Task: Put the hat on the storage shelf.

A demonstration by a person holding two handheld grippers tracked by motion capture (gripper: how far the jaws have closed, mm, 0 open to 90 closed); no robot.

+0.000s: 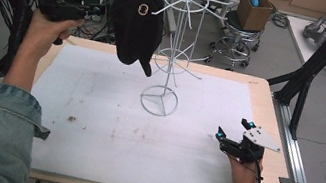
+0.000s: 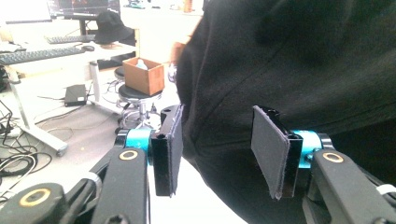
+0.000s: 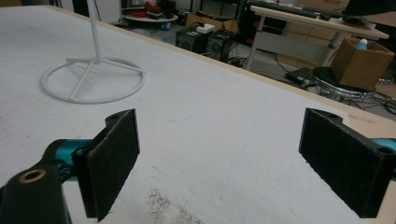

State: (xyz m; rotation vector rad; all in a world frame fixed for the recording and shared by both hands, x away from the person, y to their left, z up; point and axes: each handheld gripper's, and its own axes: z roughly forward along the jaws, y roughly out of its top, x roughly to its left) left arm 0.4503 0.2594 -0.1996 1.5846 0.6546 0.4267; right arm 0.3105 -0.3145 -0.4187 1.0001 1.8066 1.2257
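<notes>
A black cap hangs from an arm of the white wire rack, which stands on a ring base at the table's middle. My left gripper is held high at the back left, pointing at the cap. In the left gripper view its jaws stand open, with the cap's fabric reaching into the gap; the pads do not press on it. My right gripper rests low at the right of the table, open with nothing between its jaws. The rack's base lies ahead to its left.
A white mat covers the wooden table. Black frame struts rise at the right edge. Behind the table stand a stool with a cardboard box, and cables and equipment on the floor.
</notes>
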